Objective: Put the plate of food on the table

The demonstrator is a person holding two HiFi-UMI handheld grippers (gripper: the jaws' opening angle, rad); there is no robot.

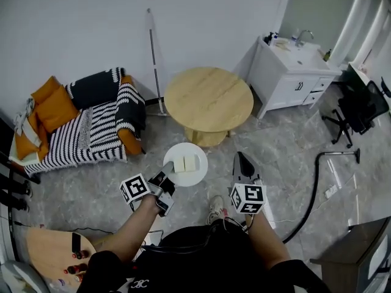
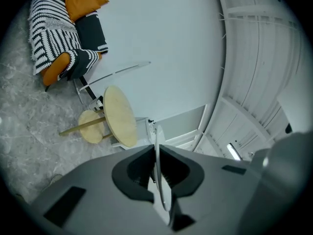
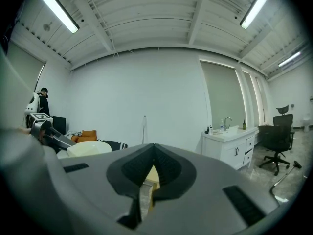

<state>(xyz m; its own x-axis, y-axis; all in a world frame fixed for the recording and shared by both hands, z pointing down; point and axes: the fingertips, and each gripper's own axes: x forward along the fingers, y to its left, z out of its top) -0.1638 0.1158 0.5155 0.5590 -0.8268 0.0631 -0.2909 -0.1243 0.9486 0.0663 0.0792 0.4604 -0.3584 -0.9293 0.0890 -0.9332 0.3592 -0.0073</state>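
Above the floor, short of the round counter (image 1: 209, 99), your left gripper (image 1: 168, 169) jaws clench the plate (image 1: 197, 176) rim to keep the food (image 1: 186, 163) level. Your right gripper (image 1: 240, 157) jaws are closed and empty.

- The plate (image 1: 186, 179) is white; the food (image 1: 187, 163) on it is pale cream.
- The round worktop (image 1: 208, 97), upper middle of the frame, is light blond wood.
- The sofa (image 1: 131, 142) at the left is orange, with orange cushions (image 1: 52, 107) and a black-and-white striped blanket (image 1: 91, 133).
- The floor (image 1: 287, 151) is grey, with marbled veining.
- The cabinet (image 1: 287, 81) at the upper right is white; the office chair (image 1: 360, 108) is black.
- The left gripper (image 1: 168, 168) and the right gripper (image 1: 241, 157) each bear a cube of black-and-white square markers.
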